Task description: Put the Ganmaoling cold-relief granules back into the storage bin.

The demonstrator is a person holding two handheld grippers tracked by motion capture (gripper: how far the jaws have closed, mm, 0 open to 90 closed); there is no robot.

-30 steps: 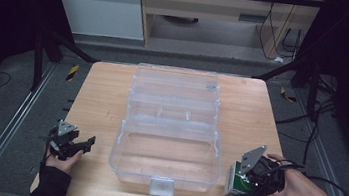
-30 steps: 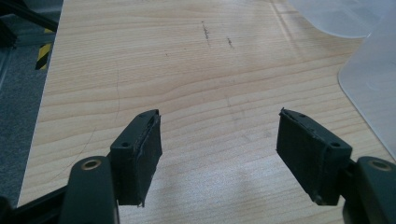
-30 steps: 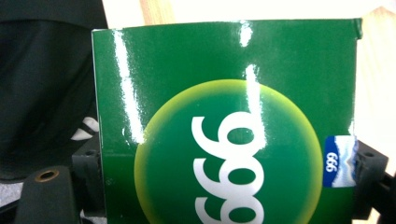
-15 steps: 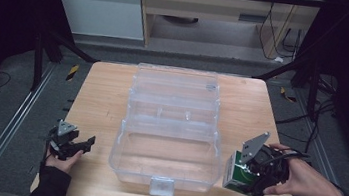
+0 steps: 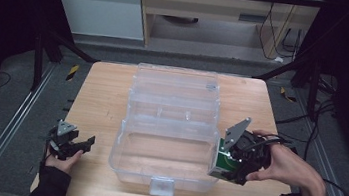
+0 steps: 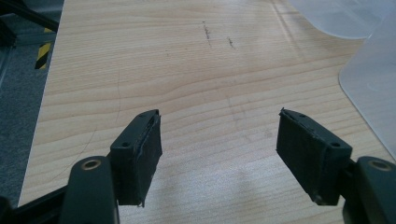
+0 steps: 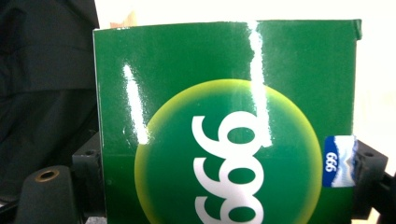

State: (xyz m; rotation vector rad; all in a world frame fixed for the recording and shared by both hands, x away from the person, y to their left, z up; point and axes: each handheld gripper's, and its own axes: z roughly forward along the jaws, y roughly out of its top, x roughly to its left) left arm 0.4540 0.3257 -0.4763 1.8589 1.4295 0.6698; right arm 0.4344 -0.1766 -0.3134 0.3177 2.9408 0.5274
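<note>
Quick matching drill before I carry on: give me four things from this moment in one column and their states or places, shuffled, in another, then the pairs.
Things:
1. left tongs
2. right tongs
3. green box
4. clear plastic case

States or places:
A. lies open in the middle of the table
B. open, holding nothing, over bare wood
C. glossy, printed with white digits on a yellow circle
D. shut on a box at the case's right side

Pairs: 1-B, 2-D, 3-C, 4-A

"666" on green box [image 7: 224, 126]
</note>
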